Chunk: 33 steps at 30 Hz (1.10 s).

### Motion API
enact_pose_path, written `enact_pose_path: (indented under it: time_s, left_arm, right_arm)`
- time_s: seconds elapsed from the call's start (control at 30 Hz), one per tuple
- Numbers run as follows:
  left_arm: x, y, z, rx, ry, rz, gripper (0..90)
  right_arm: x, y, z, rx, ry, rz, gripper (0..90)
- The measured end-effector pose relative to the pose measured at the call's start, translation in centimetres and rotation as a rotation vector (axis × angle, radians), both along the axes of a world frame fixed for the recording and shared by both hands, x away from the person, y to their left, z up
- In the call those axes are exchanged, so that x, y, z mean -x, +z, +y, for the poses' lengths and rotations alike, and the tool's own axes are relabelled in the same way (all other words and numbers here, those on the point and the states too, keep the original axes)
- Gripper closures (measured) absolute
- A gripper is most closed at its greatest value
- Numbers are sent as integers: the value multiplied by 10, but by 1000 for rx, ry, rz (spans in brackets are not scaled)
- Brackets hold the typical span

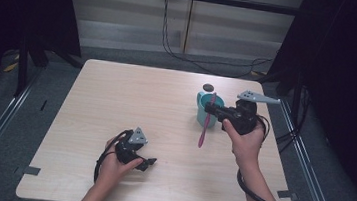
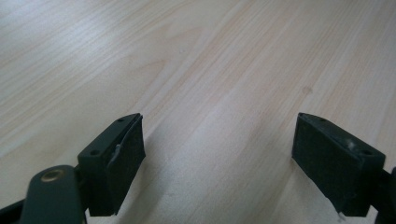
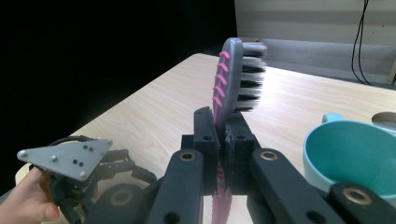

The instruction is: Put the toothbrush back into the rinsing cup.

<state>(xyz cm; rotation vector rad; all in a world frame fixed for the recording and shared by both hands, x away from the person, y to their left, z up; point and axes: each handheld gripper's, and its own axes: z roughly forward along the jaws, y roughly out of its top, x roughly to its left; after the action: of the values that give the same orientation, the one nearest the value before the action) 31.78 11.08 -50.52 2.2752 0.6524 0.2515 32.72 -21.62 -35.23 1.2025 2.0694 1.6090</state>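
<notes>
Right gripper [image 1: 214,110] right of centre in the high view, jaws clamped tight on a pink toothbrush [image 1: 207,121] near its neck. Brush roughly upright, slightly tilted: head up beside the rim of the teal mug [image 1: 202,114], handle tip hanging lower left, above the table [image 1: 116,99]. In the right gripper view, toothbrush [image 3: 232,79] rising from between the closed black jaws at centre frame, grey-backed head with pink ribs on the left and bristles facing right; lower handle visible below the pads at bottom centre. Mug [image 3: 348,156] at lower right of that view, just beside the jaws, interior looks empty. Small dark round object [image 1: 208,87] just behind the mug in the high view, touching or apart cannot tell.

Left gripper [image 1: 147,163] at lower left of the high view, low over the tabletop, well apart from mug and brush. In the left gripper view, jaws spread wide, nothing between the pads [image 2: 123,156], bare wood grain below. Left gripper [image 3: 100,179] also visible at lower left of the right gripper view, held in a hand [image 3: 30,196].
</notes>
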Motion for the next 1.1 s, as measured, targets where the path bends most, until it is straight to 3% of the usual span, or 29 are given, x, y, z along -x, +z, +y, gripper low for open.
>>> enact_pose_path:
  time_s: [0.07, 0.3, 0.6, 1.1]
  left_arm:
    - [1, -1, 0, -8, -2, 1, 170]
    - [2, -5, 2, 34, -1, -4, 160]
    - [2, -5, 3, 30, -3, -5, 151]
    - [2, -4, 3, 27, -7, -3, 150]
  right_arm:
    - [-2, 3, 1, 6, 0, -9, 860]
    - [-10, 20, 5, 27, 3, -35, 860]
    - [-24, 40, 3, 22, -20, -65, 860]
    - [-43, 53, -3, 23, -76, -97, 860]
